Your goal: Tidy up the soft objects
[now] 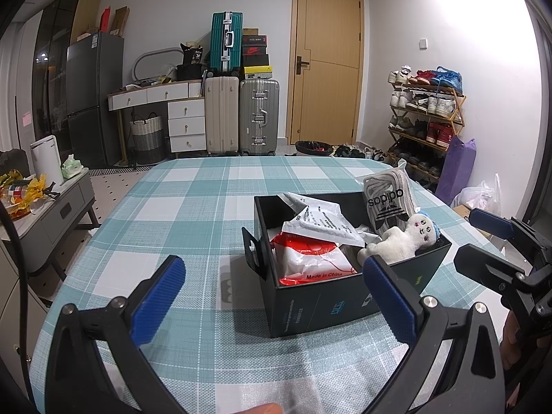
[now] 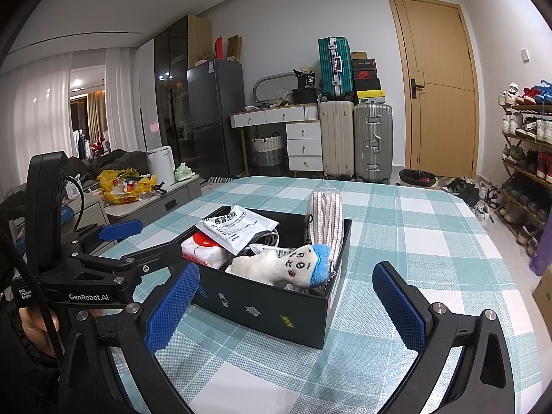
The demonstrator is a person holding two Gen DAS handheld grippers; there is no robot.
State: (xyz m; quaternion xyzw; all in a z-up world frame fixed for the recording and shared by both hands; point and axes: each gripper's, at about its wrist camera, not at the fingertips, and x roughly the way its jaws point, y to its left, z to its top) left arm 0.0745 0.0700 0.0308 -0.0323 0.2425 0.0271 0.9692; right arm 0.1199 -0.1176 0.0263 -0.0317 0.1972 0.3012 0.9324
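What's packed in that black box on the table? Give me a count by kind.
Plush toy: 1
Sock bundle: 1
White printed sachet: 1
Red-and-white packet: 1
Total I can make out: 4; more may lie underneath.

A box (image 2: 262, 305) sits on the table (image 2: 414, 241) and holds four things — a plush toy (image 2: 279, 265) at its near edge, a tissue pack (image 2: 198, 250) to the left, a sachet (image 2: 238, 229) above that. A sock bundle (image 2: 326, 215) stands upright at the far right corner.
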